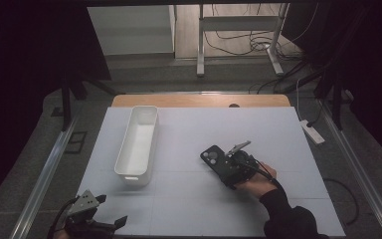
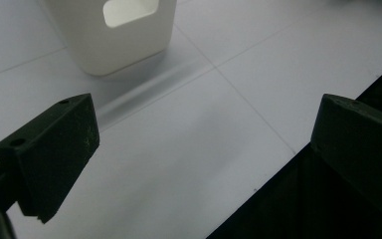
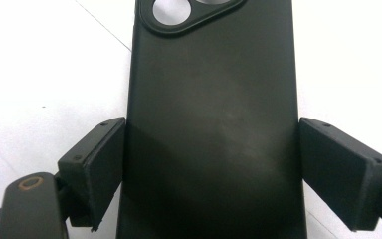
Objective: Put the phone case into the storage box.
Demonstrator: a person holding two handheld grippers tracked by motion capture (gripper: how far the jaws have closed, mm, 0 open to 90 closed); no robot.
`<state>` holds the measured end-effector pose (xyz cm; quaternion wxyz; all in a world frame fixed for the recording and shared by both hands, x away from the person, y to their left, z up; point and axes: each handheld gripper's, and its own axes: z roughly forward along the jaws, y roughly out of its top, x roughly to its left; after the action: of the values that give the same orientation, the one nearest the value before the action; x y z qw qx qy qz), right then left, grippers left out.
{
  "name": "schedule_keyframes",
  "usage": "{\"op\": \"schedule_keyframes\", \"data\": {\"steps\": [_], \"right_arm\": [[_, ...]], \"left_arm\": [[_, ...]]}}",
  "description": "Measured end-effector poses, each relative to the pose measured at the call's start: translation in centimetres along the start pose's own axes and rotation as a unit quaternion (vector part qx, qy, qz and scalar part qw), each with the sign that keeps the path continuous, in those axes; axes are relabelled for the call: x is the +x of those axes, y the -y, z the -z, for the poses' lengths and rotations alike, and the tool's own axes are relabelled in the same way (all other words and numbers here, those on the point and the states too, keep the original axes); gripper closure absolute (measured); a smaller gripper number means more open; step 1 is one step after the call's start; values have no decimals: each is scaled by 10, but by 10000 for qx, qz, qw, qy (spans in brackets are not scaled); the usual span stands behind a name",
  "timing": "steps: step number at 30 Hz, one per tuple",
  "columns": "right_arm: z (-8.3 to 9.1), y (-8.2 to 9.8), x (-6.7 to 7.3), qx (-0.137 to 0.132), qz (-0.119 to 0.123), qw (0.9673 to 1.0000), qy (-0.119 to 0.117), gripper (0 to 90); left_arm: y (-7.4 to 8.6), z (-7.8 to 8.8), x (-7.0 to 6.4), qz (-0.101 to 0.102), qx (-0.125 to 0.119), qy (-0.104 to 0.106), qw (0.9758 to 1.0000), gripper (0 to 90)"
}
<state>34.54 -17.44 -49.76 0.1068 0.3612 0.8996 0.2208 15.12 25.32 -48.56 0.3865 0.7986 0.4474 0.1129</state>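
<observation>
black and flat, the phone (image 3: 214, 129) lies back-up between the two pads of the right tongs (image 3: 211, 169) in the right gripper view, its camera bump at the top edge; both pads sit right against its long sides, so the right tongs are closed on the phone across its width. seen from the high view, the phone (image 1: 213, 158) rests on the white desk (image 1: 278, 144), right of the middle, with the right tongs (image 1: 229, 169) over its near end and the person's right hand (image 1: 258, 181) behind them, a dark sleeve running off to the bottom edge. well apart to the left stands a long white bin (image 1: 138, 144), lengthwise away from the person, nothing visible inside it. at the near left corner of the desk the left tongs (image 1: 110, 225) hover, and in the left gripper view their pads stand wide apart with bare desk between them (image 2: 204, 149), holding nothing; the bin's end with its handle cut-out (image 2: 114, 35) shows just ahead.
</observation>
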Motion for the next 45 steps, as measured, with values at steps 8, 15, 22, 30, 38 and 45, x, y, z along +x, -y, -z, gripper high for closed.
{"op": "schedule_keyframes", "data": {"steps": [8,15,22,30,38,45], "right_arm": [[11,3,-1,-212,45,9996,-155,151],[22,7,-2,-437,81,9986,-303,152],[32,10,2,-632,160,9968,-452,152],[46,14,5,-907,215,9937,-616,153],[57,19,6,-1106,243,9906,-768,154],[66,24,7,-1269,298,9872,-917,153]], "left_arm": [[-3,-1,0,86,-76,174,9998,0],[-11,-2,-3,-71,-220,259,9994,0],[-21,-3,-7,-108,-410,297,9987,0],[-34,-7,-9,-249,-452,304,9982,0],[-52,-16,-10,-497,-445,458,9967,0],[-68,-22,-10,-746,-510,635,9939,0]]}}
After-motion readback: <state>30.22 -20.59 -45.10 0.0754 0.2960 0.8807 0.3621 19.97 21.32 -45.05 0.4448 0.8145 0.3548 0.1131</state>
